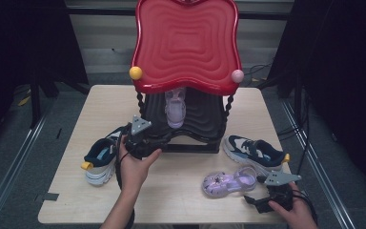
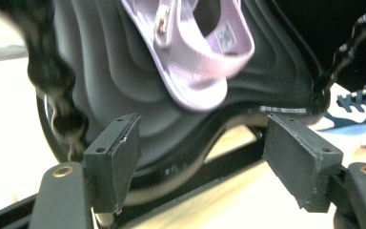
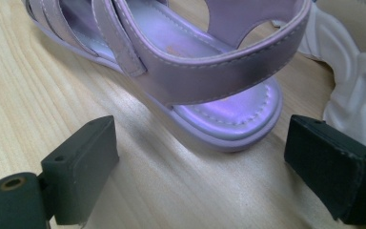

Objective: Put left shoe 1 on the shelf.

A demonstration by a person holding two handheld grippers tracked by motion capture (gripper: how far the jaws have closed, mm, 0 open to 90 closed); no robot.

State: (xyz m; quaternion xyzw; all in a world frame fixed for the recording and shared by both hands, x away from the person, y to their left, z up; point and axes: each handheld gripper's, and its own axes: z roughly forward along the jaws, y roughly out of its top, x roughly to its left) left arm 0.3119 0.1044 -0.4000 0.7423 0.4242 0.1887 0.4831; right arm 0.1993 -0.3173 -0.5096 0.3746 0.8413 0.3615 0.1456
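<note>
lilac sandals (image 1: 228, 183), red rippled tray (image 1: 187, 43), navy-white sneakers (image 1: 255, 151)

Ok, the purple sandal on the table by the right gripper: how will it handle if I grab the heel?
The purple sandal looks light, so pushing would probably slide it across the smooth table. Its thin heel strap likely flexes when pinched; the sole edge seems the firmer hold.

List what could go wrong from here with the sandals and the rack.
1. The lilac sandal lies on the rack's sloped black shelf near its front edge; it may slide off.
2. The right gripper, open, sits before the other sandal's heel; the sneaker close beside it may get bumped.
</note>
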